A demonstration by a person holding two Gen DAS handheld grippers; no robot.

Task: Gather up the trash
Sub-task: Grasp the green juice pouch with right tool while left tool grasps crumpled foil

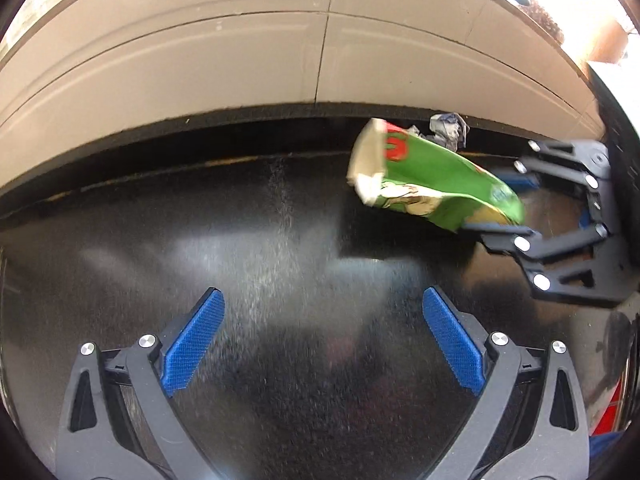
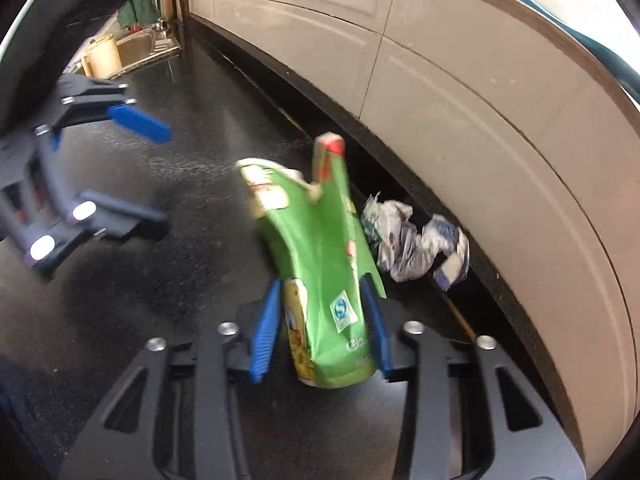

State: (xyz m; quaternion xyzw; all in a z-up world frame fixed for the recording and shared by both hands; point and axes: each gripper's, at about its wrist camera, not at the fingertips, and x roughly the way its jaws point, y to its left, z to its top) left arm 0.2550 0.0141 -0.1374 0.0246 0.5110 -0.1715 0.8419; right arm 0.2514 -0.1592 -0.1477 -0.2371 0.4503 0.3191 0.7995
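My right gripper [image 2: 322, 300] is shut on a crushed green carton [image 2: 320, 256] and holds it above the black countertop [image 2: 200, 140]. In the left wrist view the carton [image 1: 432, 172] sticks out leftward from the right gripper [image 1: 508, 204] at the right edge. A crumpled white and blue wrapper [image 2: 416, 240] lies on the counter against the wall, just right of the carton; it also shows behind the carton in the left wrist view [image 1: 448, 130]. My left gripper [image 1: 320, 308] is open and empty over the counter, and shows at the left of the right wrist view [image 2: 156, 172].
A beige tiled wall [image 1: 280, 48] runs along the back of the black counter [image 1: 280, 240]. In the right wrist view a steel sink [image 2: 140, 50] with a tap and a cream cup [image 2: 102, 58] sits at the counter's far left end.
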